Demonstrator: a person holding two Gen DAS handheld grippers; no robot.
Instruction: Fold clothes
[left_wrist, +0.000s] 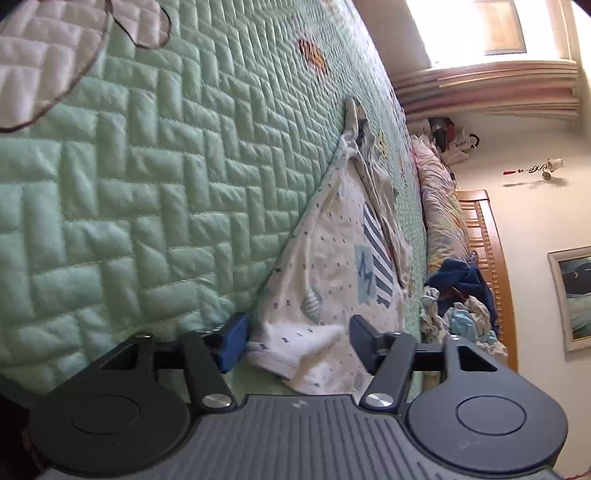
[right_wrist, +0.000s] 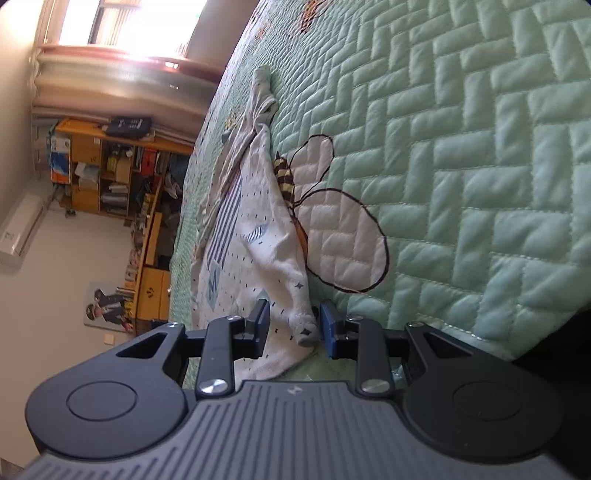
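White garment (left_wrist: 325, 258) on green quilt (left_wrist: 147, 184).

White patterned garment (left_wrist: 332, 258) lies rumpled, perhaps half-folded.

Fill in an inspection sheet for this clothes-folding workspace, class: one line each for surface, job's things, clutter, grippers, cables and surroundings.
Surface: green quilted bedspread with a stitched bee.
Job's things: white patterned garment lying lengthwise on the bedspread, wrinkled, not folded.
Clutter: heap of clothes beside the wooden headboard.
Grippers: left gripper open, the garment's near edge between its fingers; right gripper around a bunched corner of the garment, contact unclear.
Cables: nothing seen.
Surroundings: bright window, crowded shelves, wall air conditioner, framed picture.
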